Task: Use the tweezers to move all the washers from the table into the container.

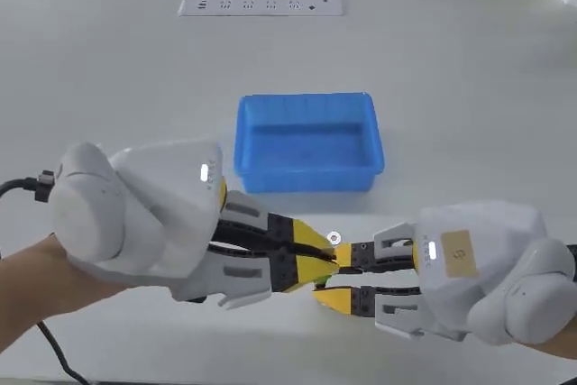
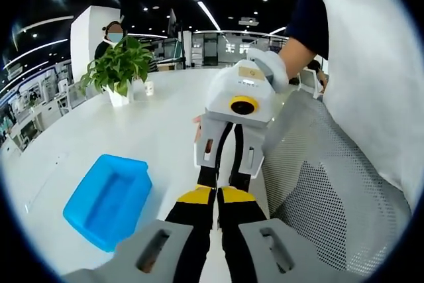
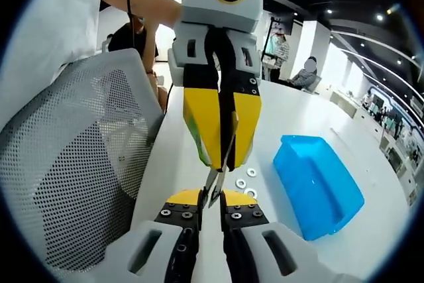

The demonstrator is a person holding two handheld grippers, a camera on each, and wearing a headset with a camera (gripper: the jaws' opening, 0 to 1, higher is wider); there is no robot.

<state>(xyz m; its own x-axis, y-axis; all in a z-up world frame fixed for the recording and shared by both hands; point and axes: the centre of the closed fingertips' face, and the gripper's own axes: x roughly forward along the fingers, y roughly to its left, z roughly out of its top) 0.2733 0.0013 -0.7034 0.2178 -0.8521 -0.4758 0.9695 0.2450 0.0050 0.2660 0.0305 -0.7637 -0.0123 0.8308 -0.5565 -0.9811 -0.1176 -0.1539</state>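
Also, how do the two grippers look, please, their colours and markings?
Both the left gripper and the right gripper have rounded white housings, grey frames and black jaws with yellow tips. A black cable leaves the left one; the right one bears a tan square label.

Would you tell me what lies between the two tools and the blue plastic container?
Head view: one small silver metal washer, just beyond the left tool and right tool; the white table from there to the blue plastic container is bare.
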